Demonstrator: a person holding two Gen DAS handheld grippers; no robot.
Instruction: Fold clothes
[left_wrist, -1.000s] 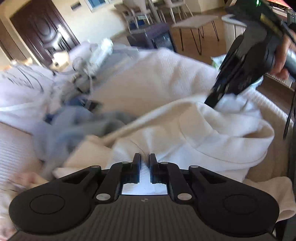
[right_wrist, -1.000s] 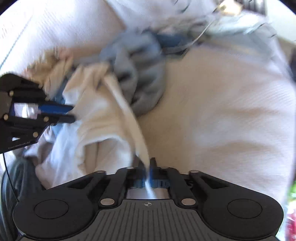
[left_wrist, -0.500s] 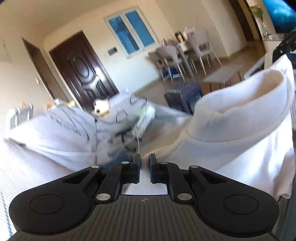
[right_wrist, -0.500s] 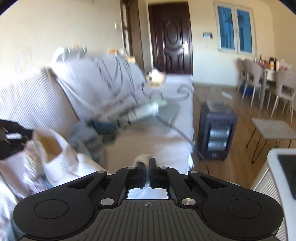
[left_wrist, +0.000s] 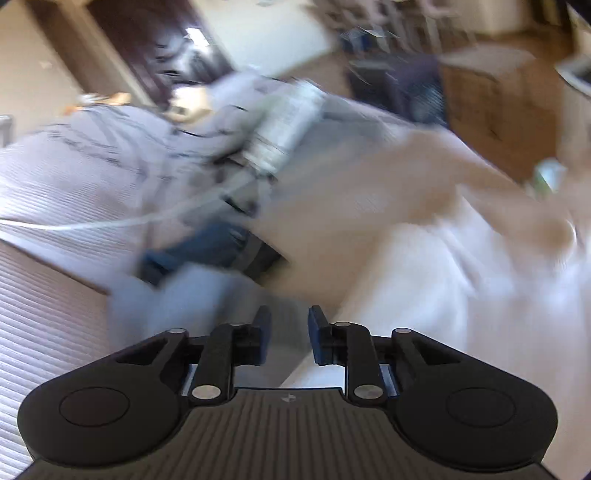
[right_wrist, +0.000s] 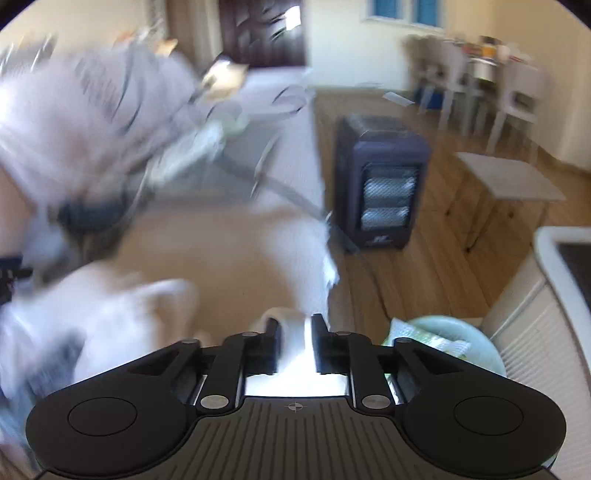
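A white hooded garment (left_wrist: 480, 295) lies blurred on the beige sofa seat (left_wrist: 351, 206), to the right of my left gripper (left_wrist: 286, 325). The left gripper's fingers stand apart with nothing between them. In the right wrist view the same white garment (right_wrist: 122, 314) spreads at lower left, and a strip of it runs up through my right gripper (right_wrist: 295, 328), whose fingers stand apart around the cloth. Both views are motion-blurred.
A pile of grey and white clothes (left_wrist: 110, 147) and a dark blue item (left_wrist: 207, 247) lie further along the sofa. A dark heater (right_wrist: 380, 184) stands on the wooden floor, with a small table (right_wrist: 506, 177), a pale green basin (right_wrist: 450, 339) and a white unit (right_wrist: 554, 295) nearby.
Both grippers have opened; half a second ago they were shut on the white garment held up. The garment has dropped onto the sofa and both cameras tilted down.
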